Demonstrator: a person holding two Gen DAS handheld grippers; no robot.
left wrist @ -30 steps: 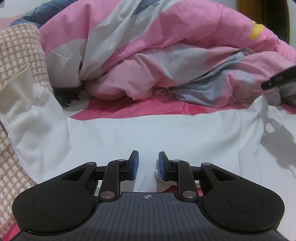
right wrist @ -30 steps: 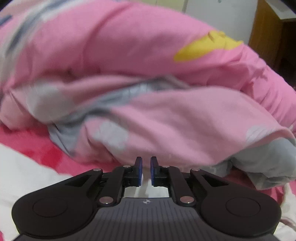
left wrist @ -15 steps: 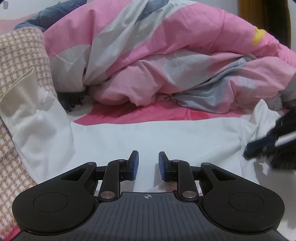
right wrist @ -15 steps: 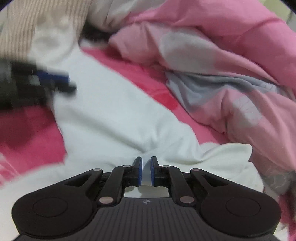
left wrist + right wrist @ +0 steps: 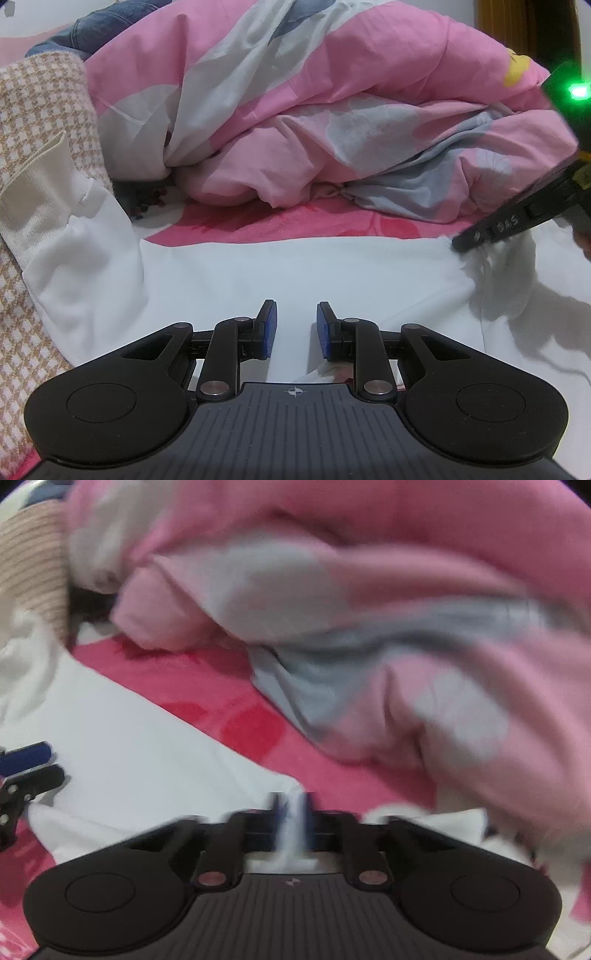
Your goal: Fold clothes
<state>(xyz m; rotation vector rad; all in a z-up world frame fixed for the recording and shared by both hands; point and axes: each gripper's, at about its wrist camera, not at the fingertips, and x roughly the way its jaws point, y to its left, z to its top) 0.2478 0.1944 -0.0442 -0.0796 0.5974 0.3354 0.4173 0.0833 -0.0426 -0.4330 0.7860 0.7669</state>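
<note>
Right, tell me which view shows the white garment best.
The left wrist view: the white garment lies sharp and spread across the pink bedsheet, sleeve at left. The right wrist view is blurred, showing only one slanting stretch, with cloth between the right gripper's fingers.

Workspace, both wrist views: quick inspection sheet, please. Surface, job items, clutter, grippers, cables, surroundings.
Surface: bed with a red-and-pink sheet.
Job's things: white garment spread flat across the sheet.
Clutter: bunched pink and grey duvet behind the garment; beige checked fabric at the left; blue denim at the far back.
Grippers: left gripper has its jaws apart over the garment, no cloth between the pads; right gripper is shut on the garment's edge, its jaws having just closed; that view is blurred.
Cables: nothing seen.
Surroundings: white wall, wooden furniture at the top right.
</note>
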